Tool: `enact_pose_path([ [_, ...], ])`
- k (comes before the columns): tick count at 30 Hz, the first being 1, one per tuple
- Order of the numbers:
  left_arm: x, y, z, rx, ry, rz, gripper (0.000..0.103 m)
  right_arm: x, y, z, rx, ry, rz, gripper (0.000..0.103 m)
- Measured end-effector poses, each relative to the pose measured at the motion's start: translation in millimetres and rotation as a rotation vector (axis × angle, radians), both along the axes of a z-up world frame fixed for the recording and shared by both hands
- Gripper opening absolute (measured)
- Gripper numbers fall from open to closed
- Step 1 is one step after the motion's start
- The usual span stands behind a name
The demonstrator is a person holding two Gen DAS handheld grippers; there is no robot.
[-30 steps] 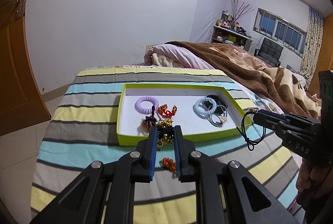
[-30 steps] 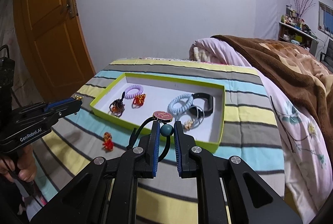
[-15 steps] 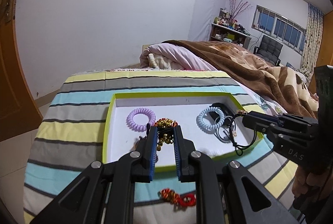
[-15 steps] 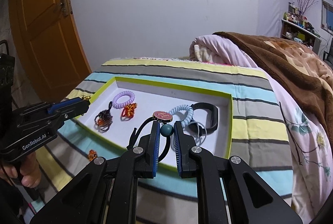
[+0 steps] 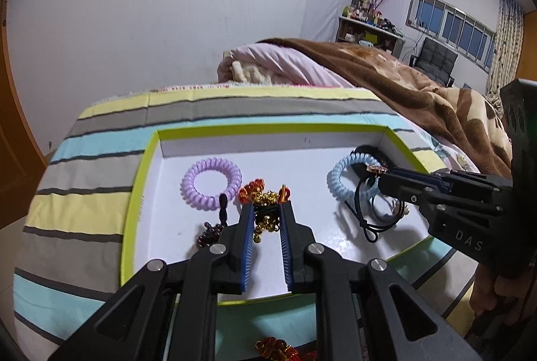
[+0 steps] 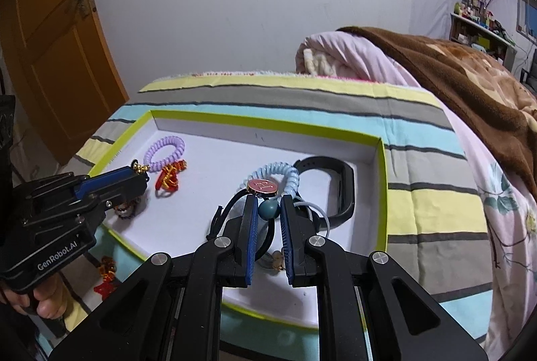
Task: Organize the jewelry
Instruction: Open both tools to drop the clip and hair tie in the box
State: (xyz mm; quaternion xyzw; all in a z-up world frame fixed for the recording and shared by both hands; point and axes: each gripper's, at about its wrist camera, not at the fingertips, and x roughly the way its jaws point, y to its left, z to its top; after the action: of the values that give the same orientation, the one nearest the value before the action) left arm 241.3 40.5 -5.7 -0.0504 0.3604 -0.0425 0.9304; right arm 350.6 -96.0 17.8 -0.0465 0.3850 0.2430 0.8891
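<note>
Release low — left gripper (image 5: 265, 216) pinches gold beads (image 5: 265, 220) over tray (image 5: 134, 203), right gripper (image 6: 269, 210) pinches cord (image 6: 231, 203); spare red knot (image 5: 250, 193) at 11 o'clock.

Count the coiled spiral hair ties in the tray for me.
2. The purple hair tie lies toward the tray's left side; the blue hair tie lies toward the right, overlapping a black band. Others may be hidden behind the grippers.
</note>
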Motion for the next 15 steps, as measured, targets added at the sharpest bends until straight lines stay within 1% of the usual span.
enact_pose_path([
  [5,1.6,-2.6,-4.2,-0.003,0.019,-0.023,0.016,2.9,0.4,-4.5,-0.007,0.018,-0.004,0.014],
  [9,2.4,-1.0,-5.6,-0.009,0.031,-0.023,0.017,-0.8,2.4,-3.7,-0.016,0.010,0.011,0.014],
  [11,1.2,-0.2,-4.8,-0.017,0.030,-0.020,0.019,-3.7,2.2,-2.1,-0.016,-0.001,0.014,0.016],
  [14,-3.4,1.5,-0.8,-0.028,0.015,-0.019,0.024,-8.5,-0.9,0.6,-0.012,-0.010,0.010,0.017],
  [15,-5.9,1.6,1.0,-0.029,0.011,-0.019,0.024,-9.7,-2.2,1.7,-0.009,-0.011,0.008,0.017],
])
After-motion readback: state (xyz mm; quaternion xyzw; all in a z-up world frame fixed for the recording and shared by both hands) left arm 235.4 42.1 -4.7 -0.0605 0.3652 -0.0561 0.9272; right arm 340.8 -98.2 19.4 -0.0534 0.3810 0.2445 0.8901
